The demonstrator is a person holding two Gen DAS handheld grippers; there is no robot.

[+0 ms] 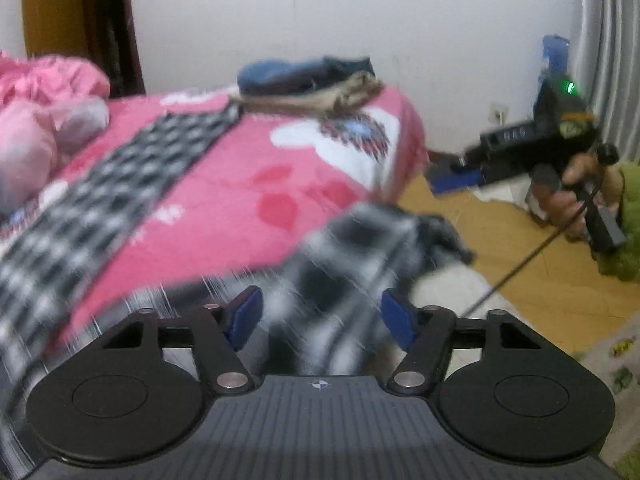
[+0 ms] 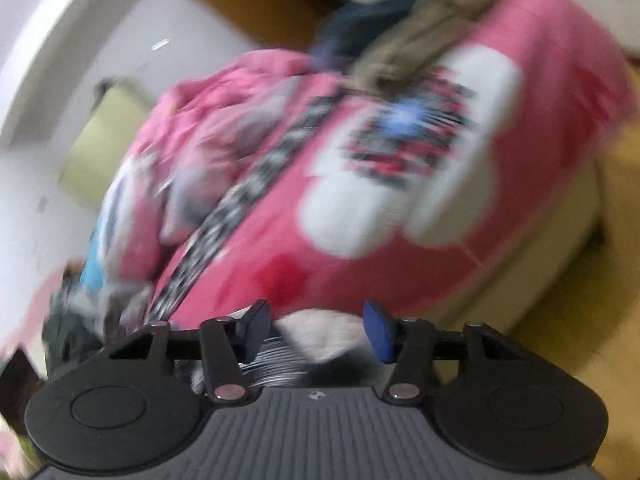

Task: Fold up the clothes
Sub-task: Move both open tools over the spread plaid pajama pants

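Left wrist view: checkered garment is seen directly ahead between the open left fingers, unpinched, stretching far-left across the bed.

No text can be read with certainty. The black device at the right of the left wrist view carries small pale characters, too blurred.

A home bedroom is showing: a bed wearing a pink flowered cotton sheet, clothes piling beside white walls.
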